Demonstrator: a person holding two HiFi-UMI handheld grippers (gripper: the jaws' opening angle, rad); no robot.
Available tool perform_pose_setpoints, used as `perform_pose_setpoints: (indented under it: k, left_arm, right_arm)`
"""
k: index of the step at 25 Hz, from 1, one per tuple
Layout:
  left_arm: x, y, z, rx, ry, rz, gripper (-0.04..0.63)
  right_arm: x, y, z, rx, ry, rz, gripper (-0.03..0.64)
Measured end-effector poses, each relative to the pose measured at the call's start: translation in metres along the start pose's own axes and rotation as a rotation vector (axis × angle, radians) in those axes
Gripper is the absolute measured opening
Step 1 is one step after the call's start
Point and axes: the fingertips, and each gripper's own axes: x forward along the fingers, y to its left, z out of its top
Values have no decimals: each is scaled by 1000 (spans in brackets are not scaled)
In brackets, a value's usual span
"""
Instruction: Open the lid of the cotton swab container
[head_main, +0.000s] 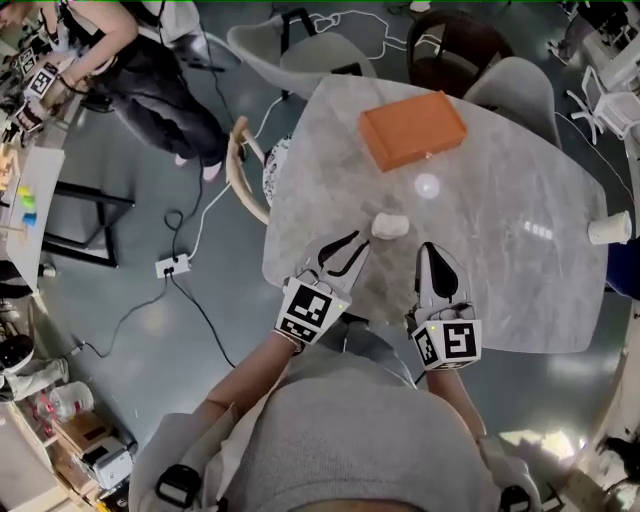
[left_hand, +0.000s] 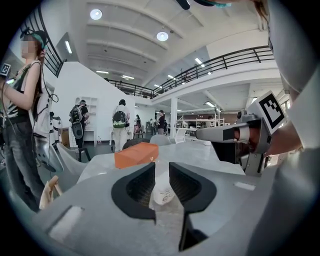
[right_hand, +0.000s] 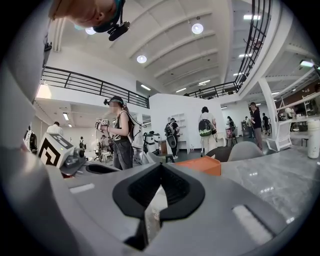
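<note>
Clearly, the small white plastic cotton swab container (head_main: 390, 225) sat on the grey marble worktop (head_main: 520, 280), just ahead of my narrowly parted left gripper (head_main: 352, 248). My right gripper (head_main: 431, 260), near the container, was closed and empty. I judged that one jaw nudging first could skid so light a container away.
</note>
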Motion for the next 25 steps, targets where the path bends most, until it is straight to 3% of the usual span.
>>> perform_pose_setpoints:
  k: [16,25]
  left_arm:
    - [11,0,-25,-10,35,-39,190]
    - [20,2,-38,5,64,-56,221]
  right_arm:
    - [8,1,-17,5,27,12,-3]
    - [11,-2,-30,25,55,3,-3]
